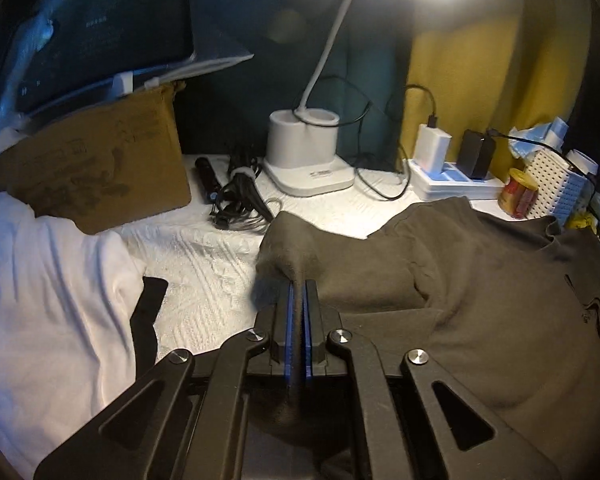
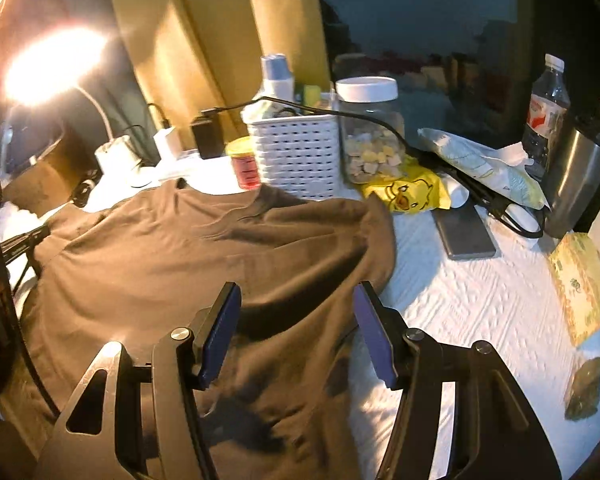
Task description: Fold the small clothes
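Observation:
A dark brown T-shirt [image 1: 500,300] lies spread on the white textured tablecloth [image 1: 204,264]. My left gripper [image 1: 299,284] is shut on the shirt's left sleeve, which is lifted into a fold between the blue pads. In the right wrist view the same brown T-shirt [image 2: 204,248] lies flat with its collar toward the back. My right gripper [image 2: 296,312] is open, hovering over the shirt's right side near its edge, with nothing between its blue pads [image 2: 220,332]. The left gripper's arm shows at the far left edge of that view.
A white garment [image 1: 52,304] lies at left with a cardboard box [image 1: 100,164] behind it. A desk lamp base [image 1: 308,152], cables, a power strip [image 1: 452,176], a white basket [image 2: 296,152], a jar [image 2: 370,132], a phone [image 2: 464,232] and a tissue pack [image 2: 580,284] crowd the table's back and right.

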A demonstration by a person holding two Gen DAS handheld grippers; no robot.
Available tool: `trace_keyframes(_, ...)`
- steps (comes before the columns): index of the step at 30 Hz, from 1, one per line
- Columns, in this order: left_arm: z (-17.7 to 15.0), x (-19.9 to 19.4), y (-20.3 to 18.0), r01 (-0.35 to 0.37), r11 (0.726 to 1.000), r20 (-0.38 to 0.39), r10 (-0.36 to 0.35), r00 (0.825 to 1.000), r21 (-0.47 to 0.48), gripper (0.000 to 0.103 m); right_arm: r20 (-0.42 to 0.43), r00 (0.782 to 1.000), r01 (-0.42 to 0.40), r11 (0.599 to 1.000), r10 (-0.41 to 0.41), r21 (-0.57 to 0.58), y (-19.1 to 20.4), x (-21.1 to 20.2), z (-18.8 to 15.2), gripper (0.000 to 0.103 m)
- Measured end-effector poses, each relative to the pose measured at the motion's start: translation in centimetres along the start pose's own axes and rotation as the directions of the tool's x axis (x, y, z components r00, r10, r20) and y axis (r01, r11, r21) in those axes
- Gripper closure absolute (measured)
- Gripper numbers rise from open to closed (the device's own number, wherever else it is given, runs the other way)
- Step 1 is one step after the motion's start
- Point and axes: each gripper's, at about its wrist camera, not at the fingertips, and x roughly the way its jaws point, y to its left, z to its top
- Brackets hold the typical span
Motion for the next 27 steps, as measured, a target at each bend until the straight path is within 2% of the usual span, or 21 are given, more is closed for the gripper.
trace_keyframes(4, 0.7, -1.3, -1.9, 0.065, 0.997, 0.047, -0.067, 0.997, 0.038, 0.101, 0.023, 1.0, -0.021, 1.0, 0.021, 0.009, 0.5, -1.4, -0.9, 0.041)
trace_keyframes(7, 1.2, -1.8, -3.9, 0.12, 0.988, 0.055, -0.126, 0.991, 0.097, 0.101, 0.04, 0.999, -0.029, 0.999, 0.028, 0.025, 0.6, -2.3, -1.6, 0.041)
trace_keyframes(12, 1.4, -2.4, -8.7, 0.22, 0.948, 0.033, -0.234, 0.972, 0.23, 0.101, 0.058, 0.998, -0.041, 0.997, 0.037, 0.067, 0.0, -3.6, -3.3, 0.041)
trace_keyframes(16, 0.2, -1.4, -12.2, 0.291, 0.905, -0.06, -0.286, 0.956, 0.311, 0.1, 0.064, 0.997, -0.043, 0.994, 0.037, 0.102, -0.6, -4.1, -4.7, 0.041)
trace_keyframes(19, -0.8, 0.1, -13.4, 0.315, 0.897, -0.172, -0.273, 0.946, 0.309, 0.097, 0.058, 0.998, -0.045, 0.991, 0.038, 0.125, -0.9, -4.3, -5.7, 0.041)
trace_keyframes(21, -1.3, 0.4, -13.3, 0.339, 0.898, -0.213, -0.286, 0.934, 0.281, 0.081, 0.056, 0.998, -0.046, 0.99, 0.039, 0.134, -1.0, -4.4, -6.1, 0.041)
trace_keyframes(22, -1.3, 0.0, -12.8, 0.366, 0.896, -0.223, -0.314, 0.923, 0.253, 0.057, 0.055, 0.998, -0.048, 0.99, 0.04, 0.136, -1.1, -4.5, -6.2, 0.041)
trace_keyframes(23, -1.3, -0.5, -12.3, 0.378, 0.896, -0.217, -0.331, 0.919, 0.233, 0.034, 0.053, 0.998, -0.049, 0.989, 0.042, 0.138, -1.1, -4.5, -6.4, 0.041)
trace_keyframes(25, -1.1, -2.0, -10.9, 0.38, 0.906, -0.182, -0.348, 0.92, 0.187, 0.025, 0.048, 0.998, -0.049, 0.989, 0.043, 0.141, -1.2, -4.5, -6.6, 0.041)
trace_keyframes(27, -0.9, -2.7, -9.7, 0.358, 0.919, -0.175, -0.33, 0.928, 0.165, 0.024, 0.044, 0.998, -0.049, 0.988, 0.043, 0.146, -1.3, -4.4, -6.8, 0.041)
